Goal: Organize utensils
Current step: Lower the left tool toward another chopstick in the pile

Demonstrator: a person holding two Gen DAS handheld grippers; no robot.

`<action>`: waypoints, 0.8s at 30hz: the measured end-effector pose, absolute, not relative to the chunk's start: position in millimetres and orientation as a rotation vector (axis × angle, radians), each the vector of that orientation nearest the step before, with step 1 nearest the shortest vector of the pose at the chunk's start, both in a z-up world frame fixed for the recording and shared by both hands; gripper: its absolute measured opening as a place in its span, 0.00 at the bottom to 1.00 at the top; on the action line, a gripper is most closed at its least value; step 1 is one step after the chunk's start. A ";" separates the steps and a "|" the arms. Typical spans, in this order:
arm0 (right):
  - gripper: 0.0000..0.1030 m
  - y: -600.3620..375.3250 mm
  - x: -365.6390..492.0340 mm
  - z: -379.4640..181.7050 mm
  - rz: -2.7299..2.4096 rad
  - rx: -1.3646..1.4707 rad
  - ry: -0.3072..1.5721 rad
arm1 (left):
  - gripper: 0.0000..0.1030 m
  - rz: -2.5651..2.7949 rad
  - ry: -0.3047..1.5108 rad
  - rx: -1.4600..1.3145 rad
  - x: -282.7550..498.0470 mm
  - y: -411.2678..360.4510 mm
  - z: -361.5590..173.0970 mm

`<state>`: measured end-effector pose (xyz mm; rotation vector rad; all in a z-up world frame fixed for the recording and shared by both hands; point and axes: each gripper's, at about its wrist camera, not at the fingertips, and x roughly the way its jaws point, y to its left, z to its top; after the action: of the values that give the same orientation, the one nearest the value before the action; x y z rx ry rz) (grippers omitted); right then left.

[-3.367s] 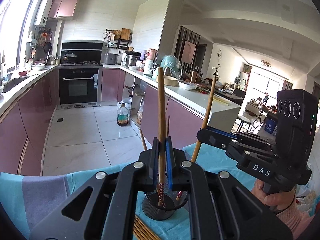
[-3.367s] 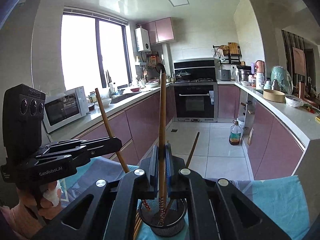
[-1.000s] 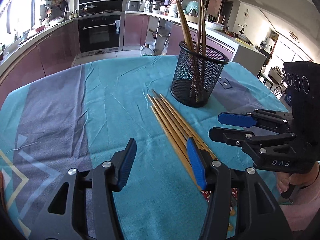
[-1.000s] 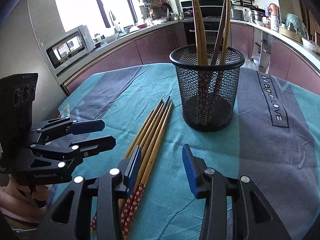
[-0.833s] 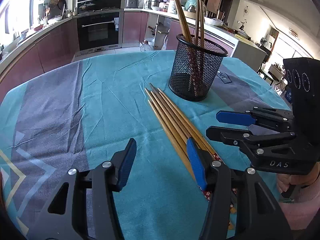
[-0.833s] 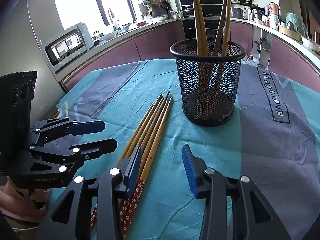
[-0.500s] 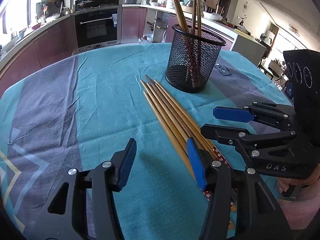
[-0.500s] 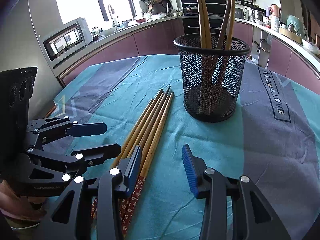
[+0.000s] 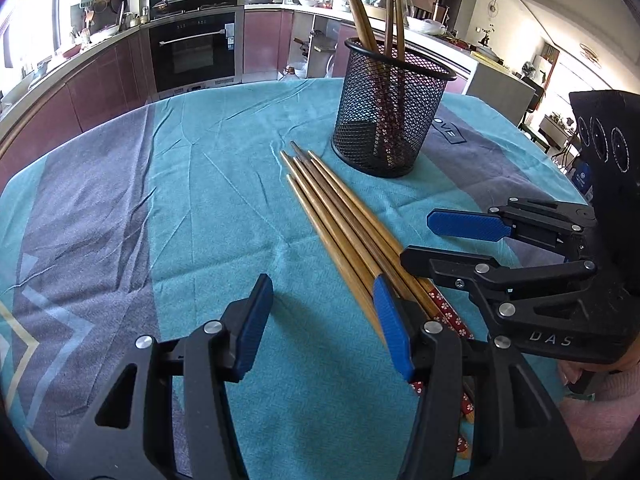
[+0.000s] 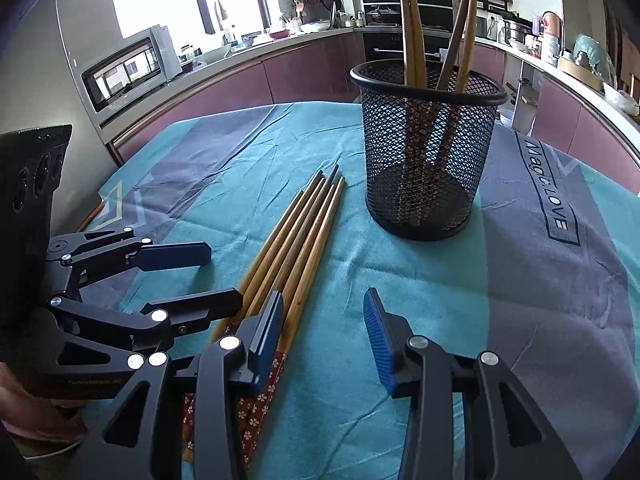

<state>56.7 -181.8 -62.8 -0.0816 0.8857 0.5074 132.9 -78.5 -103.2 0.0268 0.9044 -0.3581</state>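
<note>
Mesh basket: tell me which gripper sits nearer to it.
Hard to call; the right looks slightly nearer. The right gripper hovers open before the mesh basket, beside the loose chopsticks. The left gripper hovers open across those chopsticks, further aside.

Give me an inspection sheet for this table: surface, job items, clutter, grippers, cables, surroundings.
Surface: teal and grey tablecloth, wrinkled.
Job's things: five loose chopsticks lying side by side; mesh cup upright, holding four chopsticks.
Clutter: nothing seen.
Grippers: left hand-held gripper open, empty; right hand-held gripper open, empty; both beside the loose chopsticks.
Cables: nothing seen.
Surroundings: kitchen counters, oven, microwave.
</note>
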 end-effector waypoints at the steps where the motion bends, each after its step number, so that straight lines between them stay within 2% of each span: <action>1: 0.39 -181.9 57.0 -63.0 0.507 -0.081 0.886 | 0.50 -0.358 0.904 0.027 132.5 -78.8 -103.3; 11: 0.38 -184.2 57.2 -64.2 0.493 -0.098 0.887 | 0.48 -0.354 0.905 0.043 134.0 -79.1 -105.1; 14: 0.38 -185.2 57.8 -64.6 0.489 -0.100 0.891 | 0.44 -0.351 0.906 0.055 134.1 -78.0 -105.7; 17: 0.34 -184.3 57.7 -65.3 0.472 -0.124 0.893 | 0.41 -0.350 0.907 0.060 133.0 -75.6 -106.5; 24: 0.34 -183.4 60.7 -65.4 0.471 -0.130 0.894 | 0.30 -0.339 0.904 0.071 135.1 -71.7 -107.7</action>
<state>60.7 -183.4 -65.4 -0.1297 0.8937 0.4711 135.1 -71.7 -107.7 0.0707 0.9044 -0.3385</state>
